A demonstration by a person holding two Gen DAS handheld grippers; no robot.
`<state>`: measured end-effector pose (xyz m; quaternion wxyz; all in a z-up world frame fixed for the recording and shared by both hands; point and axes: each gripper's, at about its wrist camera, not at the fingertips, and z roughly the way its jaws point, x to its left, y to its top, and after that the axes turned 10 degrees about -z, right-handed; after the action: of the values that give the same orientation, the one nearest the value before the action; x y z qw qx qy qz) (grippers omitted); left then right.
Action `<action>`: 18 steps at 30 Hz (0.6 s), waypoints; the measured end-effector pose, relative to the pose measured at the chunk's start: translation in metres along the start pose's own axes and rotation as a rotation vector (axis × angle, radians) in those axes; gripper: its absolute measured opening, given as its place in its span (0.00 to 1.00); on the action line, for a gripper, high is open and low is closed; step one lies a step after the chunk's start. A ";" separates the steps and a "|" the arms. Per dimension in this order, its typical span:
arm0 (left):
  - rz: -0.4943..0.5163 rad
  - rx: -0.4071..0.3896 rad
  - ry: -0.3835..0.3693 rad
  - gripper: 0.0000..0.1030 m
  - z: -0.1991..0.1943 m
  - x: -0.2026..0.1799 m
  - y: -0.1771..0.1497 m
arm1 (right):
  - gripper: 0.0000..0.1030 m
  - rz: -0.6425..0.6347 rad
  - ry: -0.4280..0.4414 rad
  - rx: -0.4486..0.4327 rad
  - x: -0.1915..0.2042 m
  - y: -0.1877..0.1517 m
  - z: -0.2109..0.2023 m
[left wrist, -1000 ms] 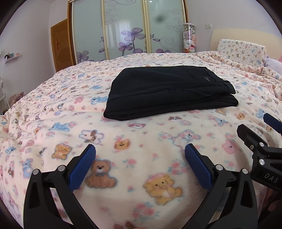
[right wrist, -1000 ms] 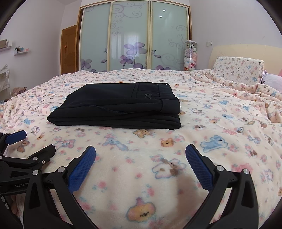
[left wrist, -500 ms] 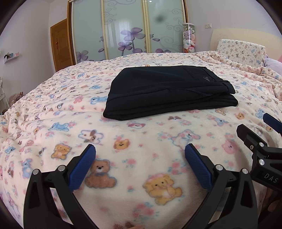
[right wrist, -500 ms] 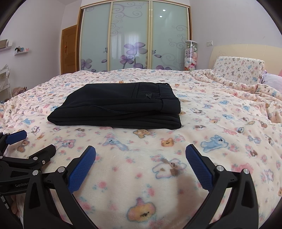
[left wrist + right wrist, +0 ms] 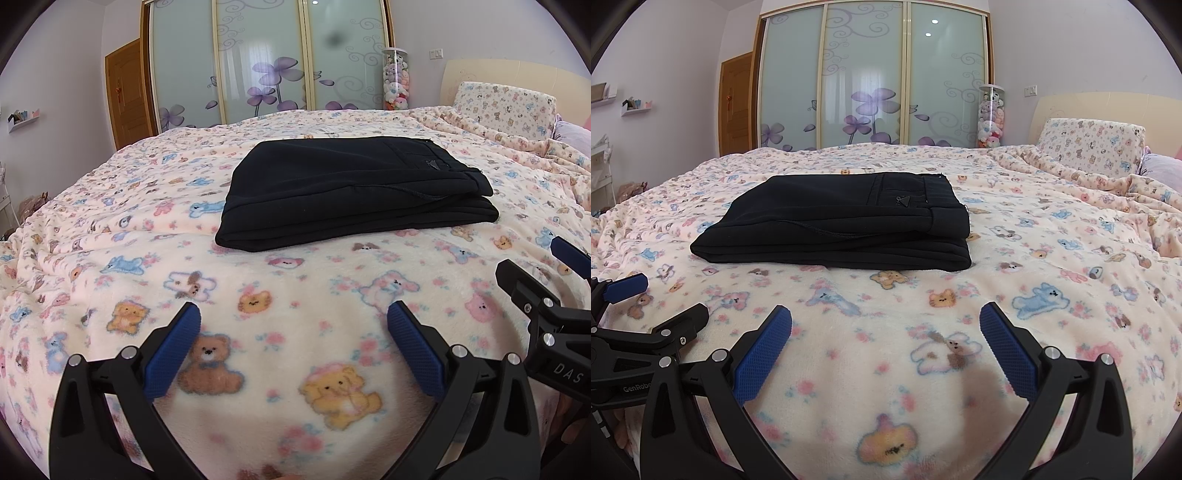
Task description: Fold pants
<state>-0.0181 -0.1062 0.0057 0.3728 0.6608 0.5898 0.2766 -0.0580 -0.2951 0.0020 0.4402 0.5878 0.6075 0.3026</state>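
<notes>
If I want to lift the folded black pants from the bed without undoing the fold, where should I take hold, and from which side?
Probably the thick near edge of the pants, approached from the front. All layers stack there, so one open claw could pinch them together. The flat top offers no lip.

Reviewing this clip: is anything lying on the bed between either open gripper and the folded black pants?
Nothing visible does. Only bare patterned blanket lies between the left gripper and the pants, and likewise between the right gripper and the pants. Both grippers are open and hold nothing.
</notes>
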 end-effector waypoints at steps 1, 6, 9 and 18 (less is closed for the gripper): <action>0.000 -0.001 0.000 0.98 0.000 0.000 0.000 | 0.99 0.000 0.000 0.000 0.000 0.000 0.000; -0.003 -0.002 0.002 0.98 0.000 0.001 0.000 | 0.99 0.000 0.000 0.001 0.000 0.000 0.000; -0.009 -0.004 0.001 0.98 0.000 0.002 -0.001 | 0.99 0.000 0.000 0.001 0.000 0.000 0.000; -0.002 0.002 0.002 0.98 0.001 0.002 -0.001 | 0.99 0.001 0.000 0.001 0.000 0.000 0.000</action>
<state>-0.0175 -0.1040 0.0044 0.3720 0.6601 0.5912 0.2763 -0.0580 -0.2951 0.0023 0.4396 0.5883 0.6075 0.3027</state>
